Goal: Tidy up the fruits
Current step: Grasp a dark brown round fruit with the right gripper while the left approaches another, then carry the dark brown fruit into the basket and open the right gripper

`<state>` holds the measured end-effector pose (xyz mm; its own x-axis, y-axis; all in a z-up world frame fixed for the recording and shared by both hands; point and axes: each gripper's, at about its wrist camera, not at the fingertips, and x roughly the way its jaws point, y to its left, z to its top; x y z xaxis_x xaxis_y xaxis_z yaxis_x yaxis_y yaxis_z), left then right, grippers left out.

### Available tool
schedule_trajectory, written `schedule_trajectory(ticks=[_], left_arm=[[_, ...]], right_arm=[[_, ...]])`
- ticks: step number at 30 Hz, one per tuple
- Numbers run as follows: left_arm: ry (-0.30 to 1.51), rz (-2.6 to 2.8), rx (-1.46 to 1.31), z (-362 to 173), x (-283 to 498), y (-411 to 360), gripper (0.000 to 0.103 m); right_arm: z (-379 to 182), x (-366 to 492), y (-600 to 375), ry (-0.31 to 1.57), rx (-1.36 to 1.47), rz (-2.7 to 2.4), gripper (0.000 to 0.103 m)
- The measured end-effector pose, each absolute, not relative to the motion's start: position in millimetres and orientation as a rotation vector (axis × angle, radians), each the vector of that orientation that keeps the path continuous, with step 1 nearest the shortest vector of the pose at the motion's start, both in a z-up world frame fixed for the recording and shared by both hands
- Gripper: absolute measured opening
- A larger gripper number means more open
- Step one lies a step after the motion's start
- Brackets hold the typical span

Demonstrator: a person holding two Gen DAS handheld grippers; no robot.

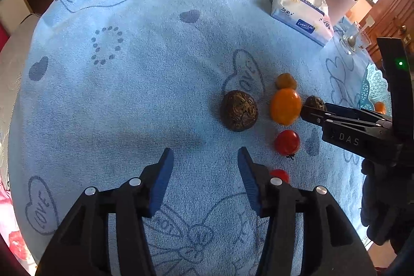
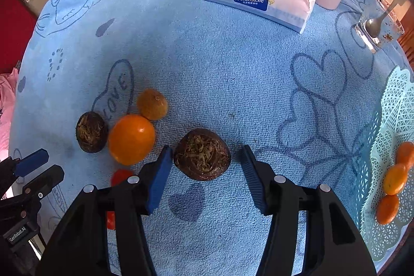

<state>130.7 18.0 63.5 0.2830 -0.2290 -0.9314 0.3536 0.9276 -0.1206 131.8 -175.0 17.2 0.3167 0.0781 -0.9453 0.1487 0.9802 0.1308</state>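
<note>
Fruits (image 2: 202, 157): brown one sits fibrous-end-up between open right tongs (image 2: 207, 164).

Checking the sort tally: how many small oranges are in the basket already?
3. All sit in the pale blue lattice basket at the right edge of the right wrist view: one highest, one in the middle, one lowest. The frame cuts the basket off, so more may be hidden.

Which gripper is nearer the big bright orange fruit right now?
Right. The right gripper has a fingertip almost against the orange fruit, straddling the dark brown ball beside it. The left gripper hangs open over bare towel, clearly farther off.
</note>
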Motion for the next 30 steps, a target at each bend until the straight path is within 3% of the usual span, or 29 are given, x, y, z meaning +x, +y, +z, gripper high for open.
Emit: schedule_trajectory(ticks=[2,26,28,30], left_arm=[[1.226,-0.396,0.122,63,131,16,0.054],[1.217,-0.425,0.12,45,157,-29,0.056],[1.219,-0.416,0.124,41,160,-32,0.055],[1.229,-0.404,0.122,37,162,-33,0.044]], right_arm=[[19,131,-176,1.255,0.219,-0.036,0.044],[87,30,-244,1.137,0.396,-0.152,0.044],[90,22,-250,1.133,0.398,-0.162,0.044],[93,15,-256,1.126,0.401,-0.173,0.044]])
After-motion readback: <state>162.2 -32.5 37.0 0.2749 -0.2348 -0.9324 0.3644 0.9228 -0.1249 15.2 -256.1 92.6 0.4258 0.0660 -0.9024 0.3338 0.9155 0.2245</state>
